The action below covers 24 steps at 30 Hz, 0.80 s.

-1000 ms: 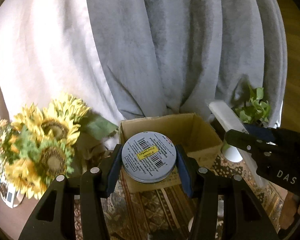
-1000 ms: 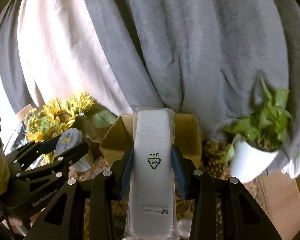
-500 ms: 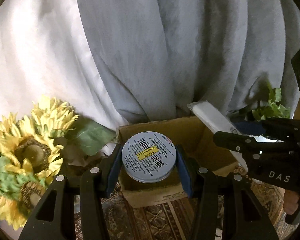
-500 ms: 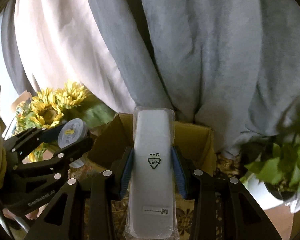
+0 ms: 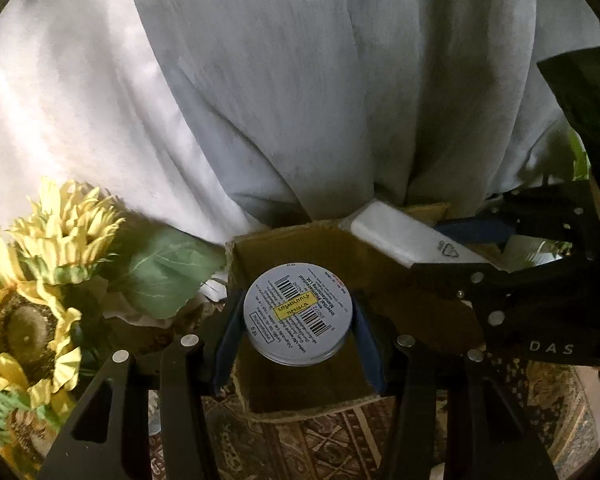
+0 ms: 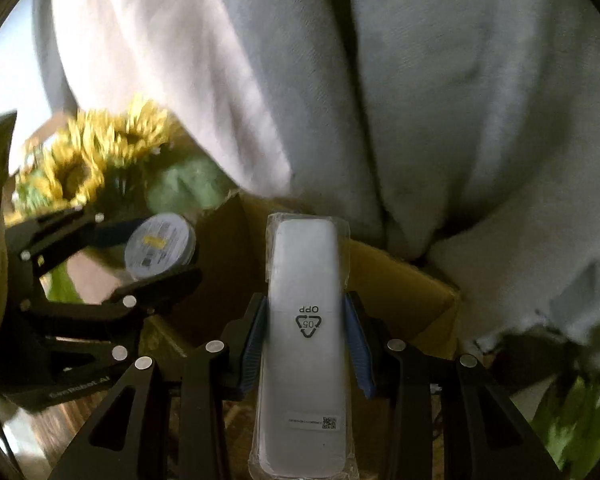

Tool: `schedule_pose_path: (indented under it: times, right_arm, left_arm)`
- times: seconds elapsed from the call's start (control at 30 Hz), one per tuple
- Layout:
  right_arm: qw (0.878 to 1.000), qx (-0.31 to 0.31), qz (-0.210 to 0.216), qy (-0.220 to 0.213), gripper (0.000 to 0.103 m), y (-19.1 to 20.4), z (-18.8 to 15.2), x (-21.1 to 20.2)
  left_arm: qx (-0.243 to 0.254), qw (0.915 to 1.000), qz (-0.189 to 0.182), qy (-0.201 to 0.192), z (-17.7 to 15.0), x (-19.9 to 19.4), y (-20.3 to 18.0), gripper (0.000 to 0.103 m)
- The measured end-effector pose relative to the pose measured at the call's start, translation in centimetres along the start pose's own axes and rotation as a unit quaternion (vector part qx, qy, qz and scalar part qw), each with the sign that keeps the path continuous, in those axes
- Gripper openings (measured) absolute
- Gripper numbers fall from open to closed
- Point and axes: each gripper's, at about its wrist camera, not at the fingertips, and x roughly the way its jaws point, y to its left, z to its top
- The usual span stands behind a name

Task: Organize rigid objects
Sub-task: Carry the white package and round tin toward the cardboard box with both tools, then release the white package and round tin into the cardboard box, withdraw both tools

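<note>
Gripping the round tin (image 5: 298,314) across its widest part, the left gripper (image 5: 296,320) has its blue pads closed on the tin's curved rim, label side toward the camera. The tin looks light and stiff but smooth-sided, so I judge it could slip or swivel if the pads sit off its middle line; the hold across the full width seems the safest one. The right gripper (image 6: 305,344) is clamped on the two long edges of a flat white wrapped bar (image 6: 303,320), pinched about halfway along. Its clear film wrapper looks slick, and the long end sticking past the pads could lever downward, though the bar itself appears rigid and light. Both things hang over the open cardboard box (image 5: 288,252), the tin at its near left side, the bar reaching in from the right toward the far wall. Both grippers tilt downward toward the box mouth, close beside each other but apart. Sunflowers (image 5: 40,280) stand left of the box.
</note>
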Motion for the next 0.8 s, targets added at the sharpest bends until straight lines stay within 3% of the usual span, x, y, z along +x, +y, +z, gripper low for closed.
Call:
schedule_pose_path:
  times: [0.27,0.37,0.5,0.8]
  right_arm:
    - [0.998,-0.042,0.003,0.046,0.040,-0.4,0.2,2.7]
    - [0.998,-0.037,0.006,0.057,0.043,-0.6,0.0,3.5]
    - [0.998,-0.027,-0.012,0.049,0.051,-1.0,-0.2,3.6]
    - [0.997,0.027,-0.068,0.003,0.053,-1.0,-1.0,0.2]
  left_arm:
    - [-0.001,0.9992,0.000,0.039,0.3,3.0,0.2,0.052]
    - [-0.003,0.9990,0.006,0.044,0.4,3.5,0.1,0.066]
    - [-0.004,0.9991,0.013,0.040,0.3,3.5,0.2,0.068]
    - [-0.015,0.9997,0.013,0.010,-0.6,0.5,0.7,0.077]
